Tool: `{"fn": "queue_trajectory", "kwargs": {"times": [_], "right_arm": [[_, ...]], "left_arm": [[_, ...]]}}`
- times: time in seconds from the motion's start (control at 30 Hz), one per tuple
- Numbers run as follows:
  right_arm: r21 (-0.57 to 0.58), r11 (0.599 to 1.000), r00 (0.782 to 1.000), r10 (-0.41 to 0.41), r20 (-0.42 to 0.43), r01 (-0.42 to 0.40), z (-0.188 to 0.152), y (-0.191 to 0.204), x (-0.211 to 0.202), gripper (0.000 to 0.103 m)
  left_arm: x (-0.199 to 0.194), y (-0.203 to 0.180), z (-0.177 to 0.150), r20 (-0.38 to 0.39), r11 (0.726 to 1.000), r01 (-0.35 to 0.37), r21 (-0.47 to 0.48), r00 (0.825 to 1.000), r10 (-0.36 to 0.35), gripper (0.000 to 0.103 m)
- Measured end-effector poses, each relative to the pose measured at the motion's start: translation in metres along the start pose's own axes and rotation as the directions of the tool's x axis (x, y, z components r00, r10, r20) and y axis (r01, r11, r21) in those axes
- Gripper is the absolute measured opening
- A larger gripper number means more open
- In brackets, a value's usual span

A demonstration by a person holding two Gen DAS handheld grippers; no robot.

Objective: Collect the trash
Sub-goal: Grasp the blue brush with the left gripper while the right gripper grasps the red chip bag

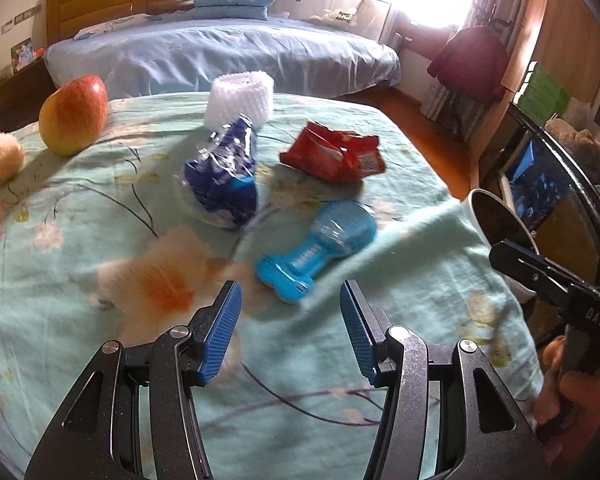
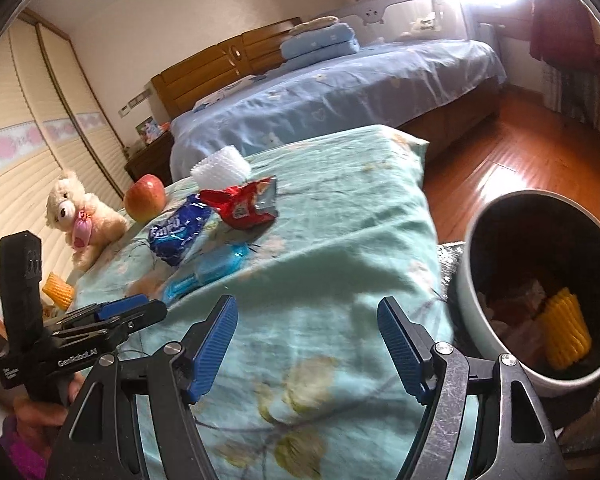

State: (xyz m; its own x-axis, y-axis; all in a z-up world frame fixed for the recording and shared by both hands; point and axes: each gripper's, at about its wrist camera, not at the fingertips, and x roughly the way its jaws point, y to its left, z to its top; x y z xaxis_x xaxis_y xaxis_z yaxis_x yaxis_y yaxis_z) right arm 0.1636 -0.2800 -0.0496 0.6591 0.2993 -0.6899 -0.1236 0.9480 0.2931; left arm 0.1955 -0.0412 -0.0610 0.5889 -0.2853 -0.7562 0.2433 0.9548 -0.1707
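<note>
Your left gripper (image 1: 290, 328) hangs over the near part of the flowered green blanket (image 1: 80, 240), its 2 blue pads parted with only cloth showing between them, gripping nothing. Your right gripper (image 2: 306, 340) stands wider apart, also empty, above the blanket's near right edge beside the bin (image 2: 476, 280).

The bin is a round, pale-walled tub with a dark inside, standing off the blanket's right edge. In it you can see 1 yellow ribbed foam sleeve (image 2: 566, 332) leaning against the far wall, with some pale and brownish scraps under it that are too dim to name.

On the blanket, the trash lies in a cluster towards the middle. A blue plastic pack (image 1: 320, 240) with a clear bubble lies nearest your left gripper. Just beyond it sits a crumpled dark blue wrapper (image 1: 224, 176), and to its right a torn red wrapper (image 1: 332, 152). A white foam net sleeve (image 1: 240, 98) stands behind the dark blue wrapper, touching its top, near the far edge.

An apple (image 1: 74, 114) sits at the far left corner, and a cream teddy bear (image 2: 80, 216) sits at the left edge beside it. Another yellow foam sleeve (image 2: 58, 290) lies by the left edge, near the bear; I cannot tell whether it rests on the blanket.
</note>
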Motion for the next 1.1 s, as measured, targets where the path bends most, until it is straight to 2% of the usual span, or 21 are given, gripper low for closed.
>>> {"fn": "queue_trajectory", "kwargs": {"times": [0.37,0.6,0.73,0.9,1.1], "right_arm": [[-0.045,0.996,0.997,0.069,-0.041,-0.071,0.024,0.022,0.037,0.074],[-0.035,0.996,0.996,0.075,-0.048,-0.076,0.029,0.022,0.048,0.074],[-0.022,0.997,0.996,0.075,-0.050,-0.076,0.031,0.018,0.052,0.074],[-0.026,0.996,0.995,0.082,-0.053,-0.084,0.033,0.021,0.055,0.074],[-0.044,0.994,0.993,0.097,-0.061,-0.100,0.037,0.029,0.065,0.074]], "left_arm": [[0.016,-0.004,0.010,-0.037,0.995,0.007,0.102,0.999,-0.004,0.052],[0.030,-0.011,0.014,-0.056,0.988,0.002,0.152,0.998,0.007,0.051],[0.030,-0.013,0.013,-0.049,0.986,-0.010,0.164,0.999,0.018,0.034],[0.021,-0.005,0.005,-0.040,0.991,-0.016,0.133,0.999,0.022,0.034],[0.010,0.021,-0.002,-0.032,0.999,-0.044,0.030,0.998,0.045,0.035]]}}
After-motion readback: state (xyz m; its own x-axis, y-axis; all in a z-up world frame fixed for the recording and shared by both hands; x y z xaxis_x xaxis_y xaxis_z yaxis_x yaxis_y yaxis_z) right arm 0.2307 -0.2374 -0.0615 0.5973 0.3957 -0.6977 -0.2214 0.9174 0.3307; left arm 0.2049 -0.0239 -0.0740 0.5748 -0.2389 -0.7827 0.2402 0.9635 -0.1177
